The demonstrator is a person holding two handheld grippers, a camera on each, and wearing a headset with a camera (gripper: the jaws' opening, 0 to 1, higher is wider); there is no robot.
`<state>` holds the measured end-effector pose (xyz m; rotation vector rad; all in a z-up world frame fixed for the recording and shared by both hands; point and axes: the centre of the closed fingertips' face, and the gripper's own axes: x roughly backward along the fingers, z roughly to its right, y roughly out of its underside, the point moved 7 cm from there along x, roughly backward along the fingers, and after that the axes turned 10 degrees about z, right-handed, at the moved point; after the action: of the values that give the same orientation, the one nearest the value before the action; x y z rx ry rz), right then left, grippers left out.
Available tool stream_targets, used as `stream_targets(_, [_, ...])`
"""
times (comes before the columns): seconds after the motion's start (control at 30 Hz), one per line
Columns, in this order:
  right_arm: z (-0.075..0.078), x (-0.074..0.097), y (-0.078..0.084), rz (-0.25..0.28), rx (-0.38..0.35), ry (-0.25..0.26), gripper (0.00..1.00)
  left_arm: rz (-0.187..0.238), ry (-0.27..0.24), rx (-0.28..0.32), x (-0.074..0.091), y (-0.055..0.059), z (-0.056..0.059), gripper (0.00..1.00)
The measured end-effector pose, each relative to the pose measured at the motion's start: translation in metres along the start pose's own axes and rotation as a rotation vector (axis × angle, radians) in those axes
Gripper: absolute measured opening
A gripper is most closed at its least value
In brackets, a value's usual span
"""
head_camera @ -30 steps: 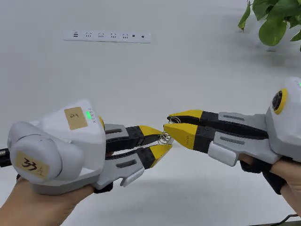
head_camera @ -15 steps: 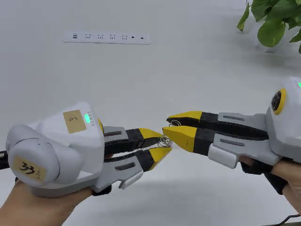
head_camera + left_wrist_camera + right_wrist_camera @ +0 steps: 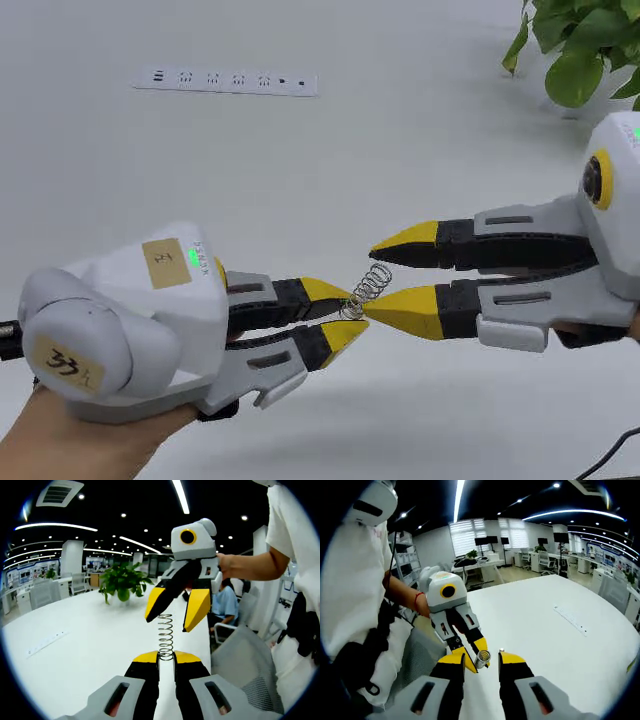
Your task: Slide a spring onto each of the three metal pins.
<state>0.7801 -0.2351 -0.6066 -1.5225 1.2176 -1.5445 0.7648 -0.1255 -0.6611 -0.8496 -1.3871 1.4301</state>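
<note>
head view: the left gripper [image 3: 345, 312] pinches one end of the spring [image 3: 372, 286] tight. the spring sticks out from the left gripper's tips. the right gripper [image 3: 369, 281] faces the left gripper, jaws wide, one on each side of the spring.

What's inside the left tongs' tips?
One end of the spring, pinched by the left tongs; the rest sticks out toward the open right tongs. The gripped coils are hidden by the yellow tips.
</note>
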Motion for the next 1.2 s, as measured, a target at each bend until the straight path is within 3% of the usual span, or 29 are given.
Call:
stream_targets(0.3, [0.000, -0.020, -0.008, -0.291, 0.242, -0.225, 0.25, -0.001, 0.011, -0.023, 0.000, 0.000, 0.001, 0.10])
stream_targets(0.43, [-0.002, -0.025, -0.009, -0.346, 0.276, -0.294, 0.21, 0.000, 0.008, -0.026, 0.002, 0.002, 0.001, 0.10])
stream_targets(0.53, [-0.001, -0.028, -0.007, -0.386, 0.303, -0.313, 0.19, -0.002, 0.007, -0.027, 0.004, 0.003, 0.002, 0.10])
stream_targets(0.8, [0.002, -0.032, -0.007, -0.425, 0.326, -0.347, 0.13, 0.009, 0.014, -0.027, 0.006, 0.004, 0.003, 0.10])
stream_targets(1.2, [0.000, -0.036, -0.007, -0.439, 0.314, -0.357, 0.12, 0.011, 0.016, -0.027, 0.008, 0.007, 0.003, 0.10])
